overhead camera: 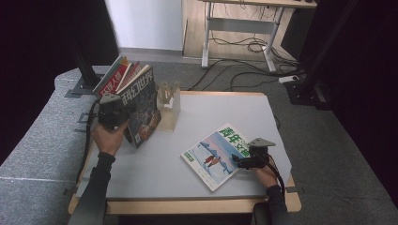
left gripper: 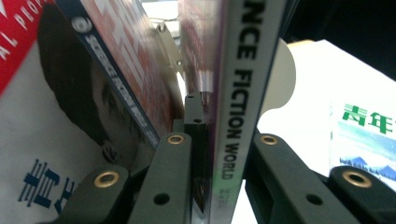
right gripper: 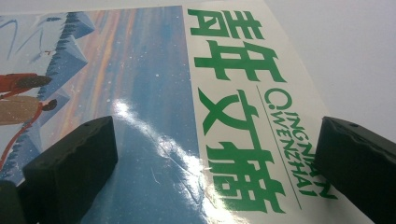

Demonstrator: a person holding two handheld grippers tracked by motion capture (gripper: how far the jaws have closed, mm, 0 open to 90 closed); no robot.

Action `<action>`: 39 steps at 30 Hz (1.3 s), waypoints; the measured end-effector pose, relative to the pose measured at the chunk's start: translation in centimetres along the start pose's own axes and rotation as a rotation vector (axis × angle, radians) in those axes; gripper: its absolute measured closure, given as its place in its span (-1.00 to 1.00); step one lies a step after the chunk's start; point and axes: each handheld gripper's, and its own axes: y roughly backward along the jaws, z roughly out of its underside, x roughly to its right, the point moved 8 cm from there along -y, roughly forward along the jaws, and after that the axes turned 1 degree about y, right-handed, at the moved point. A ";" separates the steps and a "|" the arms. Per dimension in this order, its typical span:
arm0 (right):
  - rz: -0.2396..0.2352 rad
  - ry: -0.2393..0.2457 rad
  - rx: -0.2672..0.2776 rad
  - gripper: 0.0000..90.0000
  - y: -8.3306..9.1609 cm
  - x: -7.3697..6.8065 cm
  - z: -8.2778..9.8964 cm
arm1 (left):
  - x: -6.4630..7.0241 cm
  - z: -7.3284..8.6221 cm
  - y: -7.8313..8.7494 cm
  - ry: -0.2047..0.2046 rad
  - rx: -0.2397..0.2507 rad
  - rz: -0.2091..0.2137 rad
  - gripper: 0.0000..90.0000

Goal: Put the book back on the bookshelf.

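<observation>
- The right gripper is hovering low over the flat magazine near the worktop's front edge; in the right gripper view its fingers are standing wide apart above the glossy cover, one over the blue picture and the other at the cover's edge by the green title, and are clamping nothing.
- That flat magazine is lying face up and turned at an angle, well to the right of the clear stand, with bare worktop all around it and one corner reaching close to the front edge.
- A broad open stretch of worktop is lying between the flat magazine and the stand, free for moving.
- The left gripper is sitting at the worktop's left edge, just left of the stand; its fingers are squeezing the spine of the upright Science Fiction World magazine, closed tight on it.
- That gripped magazine is standing on edge, leaning against the stand's left side.
- Behind it, on the far left of the stand, more magazines are leaning fanned out, a red-covered one among them.
- The stand itself is sitting near the worktop's back edge.
</observation>
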 end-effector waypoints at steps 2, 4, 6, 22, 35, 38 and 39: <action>0.000 0.000 0.000 -1.00 0.0 0.0 0.0 | 0.0 -0.1 -0.1 0.001 0.009 -0.007 0.84; 0.000 -0.001 0.000 -1.00 0.0 0.0 0.0 | 0.0 -0.3 -0.2 0.003 0.016 -0.010 0.84; 0.000 -0.001 0.000 -1.00 0.0 0.0 0.0 | 0.1 -0.3 -0.4 0.003 0.019 -0.013 0.84; 0.000 -0.002 0.000 -1.00 0.0 0.0 0.0 | -0.1 -1.7 1.3 0.003 0.059 -0.039 0.84; 0.000 0.000 0.002 -1.00 0.0 0.0 0.0 | 0.6 -1.9 -0.9 -0.007 0.070 -0.050 0.84; 0.000 -0.001 0.001 -1.00 0.0 0.0 0.0 | 0.8 -1.7 -1.6 -0.010 0.070 -0.053 0.84; 0.001 0.000 0.001 -1.00 0.0 0.0 0.0 | 0.8 -1.5 -1.9 -0.010 0.069 -0.052 0.84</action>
